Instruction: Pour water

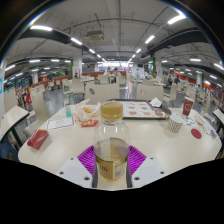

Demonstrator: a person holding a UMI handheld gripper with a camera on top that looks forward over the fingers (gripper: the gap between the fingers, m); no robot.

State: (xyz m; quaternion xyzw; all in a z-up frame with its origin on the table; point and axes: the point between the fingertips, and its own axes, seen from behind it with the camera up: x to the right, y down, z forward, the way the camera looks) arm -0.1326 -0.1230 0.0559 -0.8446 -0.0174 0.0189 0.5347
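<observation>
Two fingers of the gripper [111, 163] are clamped on a clear glass jar [111, 150] — upright, part-filled with yellowish liquid, purple pads [87, 159] touching both sides. Beyond it on the white table [60, 150]: a tray [143, 110] and a red packet [38, 139].

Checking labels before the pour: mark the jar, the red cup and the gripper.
Glass jar [111, 150], gripper view, on its clear body between the fingers.
Red cup [187, 106], gripper view, on its side wall.
Gripper [111, 160], gripper view, midway between its fingertips.
</observation>
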